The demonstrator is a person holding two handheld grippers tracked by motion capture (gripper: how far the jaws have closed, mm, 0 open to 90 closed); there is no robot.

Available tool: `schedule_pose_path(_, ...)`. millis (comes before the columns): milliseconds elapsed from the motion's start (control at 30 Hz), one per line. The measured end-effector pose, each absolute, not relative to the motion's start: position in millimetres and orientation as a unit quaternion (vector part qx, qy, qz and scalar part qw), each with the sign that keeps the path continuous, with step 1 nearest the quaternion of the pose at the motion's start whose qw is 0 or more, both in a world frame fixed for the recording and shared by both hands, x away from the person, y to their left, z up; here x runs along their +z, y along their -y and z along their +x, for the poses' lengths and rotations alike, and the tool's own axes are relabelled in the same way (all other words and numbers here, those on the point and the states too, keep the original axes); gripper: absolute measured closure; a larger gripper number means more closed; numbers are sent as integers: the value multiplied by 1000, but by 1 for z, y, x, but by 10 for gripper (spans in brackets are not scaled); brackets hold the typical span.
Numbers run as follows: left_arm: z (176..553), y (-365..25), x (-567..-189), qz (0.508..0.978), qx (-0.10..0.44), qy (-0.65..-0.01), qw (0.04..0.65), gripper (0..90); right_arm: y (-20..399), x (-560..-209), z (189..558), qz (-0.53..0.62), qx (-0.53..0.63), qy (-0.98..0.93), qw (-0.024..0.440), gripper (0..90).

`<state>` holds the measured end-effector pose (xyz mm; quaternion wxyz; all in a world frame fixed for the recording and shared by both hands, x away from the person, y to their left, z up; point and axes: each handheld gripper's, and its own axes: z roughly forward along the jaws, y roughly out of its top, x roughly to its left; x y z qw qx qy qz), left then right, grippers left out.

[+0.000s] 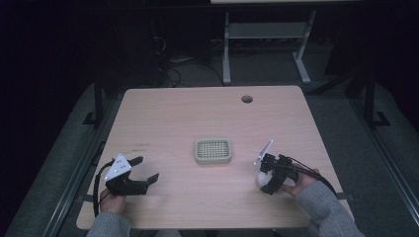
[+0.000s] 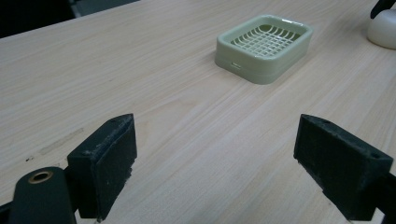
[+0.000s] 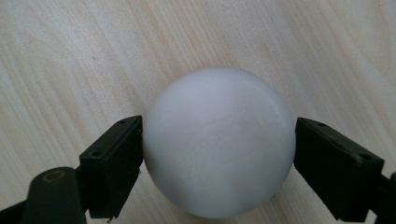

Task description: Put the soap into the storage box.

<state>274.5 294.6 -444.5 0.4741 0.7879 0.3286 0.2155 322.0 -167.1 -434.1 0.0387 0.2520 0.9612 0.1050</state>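
A: We start with the white soap (image 3: 218, 142). It is a rounded, smooth white lump sitting between the two black jaws of the right gripper (image 3: 218, 154), and both pads press against its sides, so we read that gripper as clamped on it.

B: We agree. From the high view the white soap (image 1: 260, 178) is low over the right part of the table (image 1: 173, 113), near the front edge. Whether it rests on the wood or is lifted a little, we cannot tell.

A: The right gripper (image 1: 266, 181) points down at it, held by the right hand (image 1: 302, 183) in a grey sleeve.

B: Moving outward, we see the pale green soap dish (image 1: 213, 151) near the middle of the table, to the left of the soap and apart from it. It has a gridded insert, and nothing lies in it.

A: In the left gripper view the soap dish (image 2: 264, 46) stands ahead, past the jaws.

B: The left gripper (image 1: 146, 170) is at the front left of the table, well apart from the dish. Its jaws are spread wide with only bare wood between them.

A: The left hand (image 1: 112, 201) holds it from below.
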Motion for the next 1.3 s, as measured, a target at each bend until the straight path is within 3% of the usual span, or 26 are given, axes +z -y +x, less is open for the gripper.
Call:
schedule_pose_path(867, 274, -294, -444, 786, 215, -330, 477, 128, 162, -439, 323, 236, 84, -968, 27, 229)
schedule_pose_path(1300, 275, -296, -444, 784, 216, -333, 478, 128, 153, -417, 331, 225, 96, -969, 28, 230)
